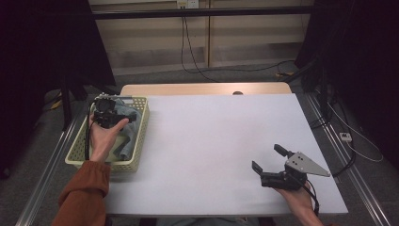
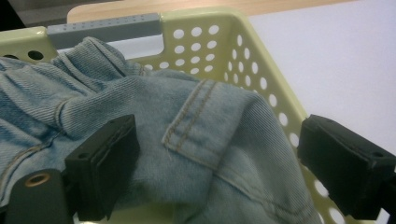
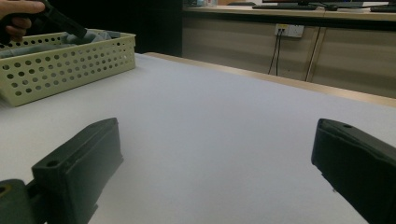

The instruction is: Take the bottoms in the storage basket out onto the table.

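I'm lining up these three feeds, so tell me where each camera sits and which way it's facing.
High view: above the person's side, facing forward and down on the table; both forearms show.
Left gripper view: on the left gripper, facing down into the basket at the denim; open jaws show.
Right gripper view: on the right gripper, low, facing across the table; open jaws show.
Shared: all three show the basket and denim.

Faded blue denim [image 2: 154,121] with tan stitching lies in a pale yellow, hole-dotted basket [image 2: 261,74] on a white table [image 1: 211,141].
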A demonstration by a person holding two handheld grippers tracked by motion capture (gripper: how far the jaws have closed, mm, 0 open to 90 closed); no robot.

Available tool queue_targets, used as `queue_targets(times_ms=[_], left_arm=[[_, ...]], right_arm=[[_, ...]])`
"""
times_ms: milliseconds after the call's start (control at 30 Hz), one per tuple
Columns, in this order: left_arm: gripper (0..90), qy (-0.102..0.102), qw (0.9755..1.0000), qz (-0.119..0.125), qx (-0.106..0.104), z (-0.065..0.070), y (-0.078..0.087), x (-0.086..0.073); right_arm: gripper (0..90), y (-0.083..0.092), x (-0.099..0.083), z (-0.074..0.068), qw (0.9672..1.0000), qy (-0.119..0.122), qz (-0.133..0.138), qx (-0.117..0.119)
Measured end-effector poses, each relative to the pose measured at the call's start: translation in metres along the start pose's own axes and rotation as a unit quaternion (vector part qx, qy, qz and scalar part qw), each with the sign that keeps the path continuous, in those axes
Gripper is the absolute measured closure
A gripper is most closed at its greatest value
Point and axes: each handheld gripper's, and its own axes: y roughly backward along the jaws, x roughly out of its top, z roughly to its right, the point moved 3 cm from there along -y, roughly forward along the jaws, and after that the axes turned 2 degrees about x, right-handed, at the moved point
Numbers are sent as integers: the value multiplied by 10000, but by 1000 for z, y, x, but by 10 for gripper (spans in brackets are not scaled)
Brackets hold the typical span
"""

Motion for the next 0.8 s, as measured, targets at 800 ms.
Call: queue_targets(times_ms=[800], left_arm=[[98,-301,9929,-1057,457,-3,-32,-3]], right_arm=[[16,1,0,1,10000,14,-16,-13]])
